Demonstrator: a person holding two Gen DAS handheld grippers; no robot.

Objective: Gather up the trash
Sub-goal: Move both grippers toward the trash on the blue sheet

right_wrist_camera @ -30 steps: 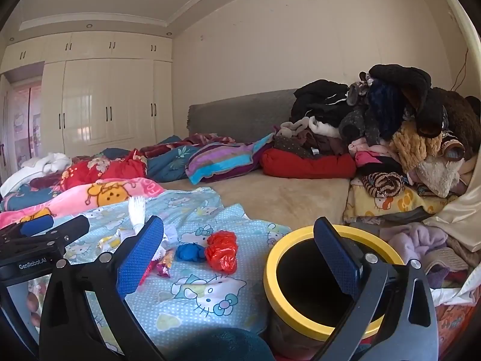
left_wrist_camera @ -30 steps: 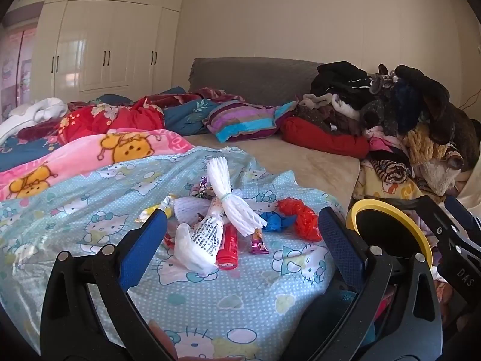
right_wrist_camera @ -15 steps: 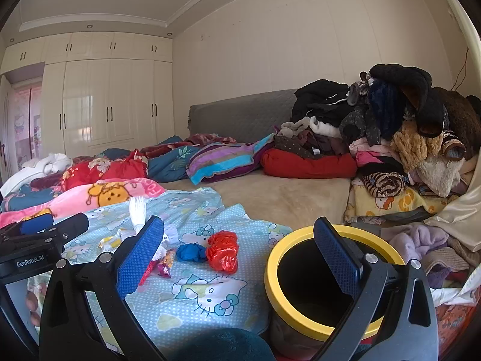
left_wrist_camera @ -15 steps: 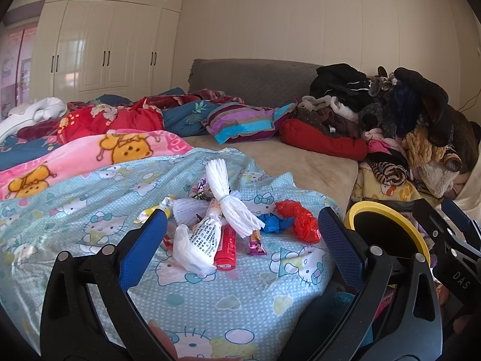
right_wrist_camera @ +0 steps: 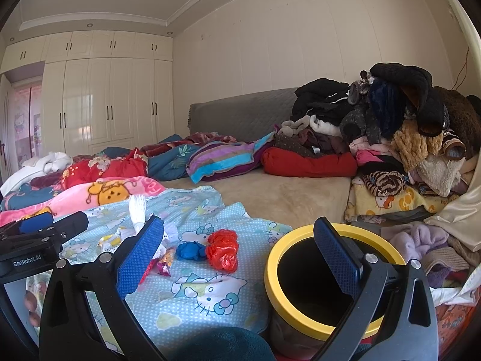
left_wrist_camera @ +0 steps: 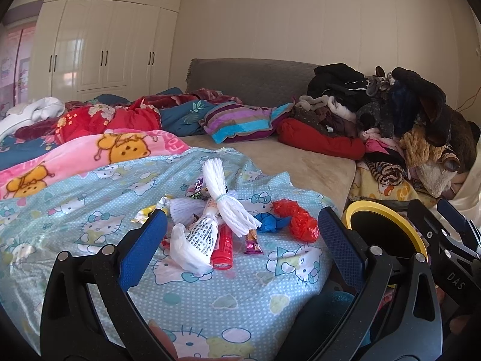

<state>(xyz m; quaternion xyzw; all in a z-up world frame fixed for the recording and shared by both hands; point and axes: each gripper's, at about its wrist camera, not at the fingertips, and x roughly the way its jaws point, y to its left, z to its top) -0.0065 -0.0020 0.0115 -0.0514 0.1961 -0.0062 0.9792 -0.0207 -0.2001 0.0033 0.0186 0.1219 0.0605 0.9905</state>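
Note:
A heap of trash lies on the Hello Kitty blanket (left_wrist_camera: 90, 222): a white foam net bundle (left_wrist_camera: 225, 201), a white printed bag (left_wrist_camera: 198, 240), a red tube (left_wrist_camera: 224, 245), a small purple wrapper (left_wrist_camera: 252, 242), a blue crumpled wad (left_wrist_camera: 270, 222) and a red crumpled bag (left_wrist_camera: 297, 219). A bin with a yellow rim (right_wrist_camera: 330, 276) stands at the bed's right edge. My left gripper (left_wrist_camera: 240, 240) is open and empty, short of the heap. My right gripper (right_wrist_camera: 240, 255) is open and empty, its right finger over the bin; the red bag (right_wrist_camera: 222, 248) and blue wad (right_wrist_camera: 191, 249) lie between its fingers' view.
A tall pile of clothes and plush toys (right_wrist_camera: 405, 138) fills the right side. Pillows and blankets (left_wrist_camera: 120, 120) lie across the far bed before a grey headboard (left_wrist_camera: 249, 78). White wardrobes (right_wrist_camera: 105, 102) stand at the back left.
My left gripper has drawn back and slightly left, so the heap looks a bit farther away. The right gripper has barely moved. Nothing was picked up.

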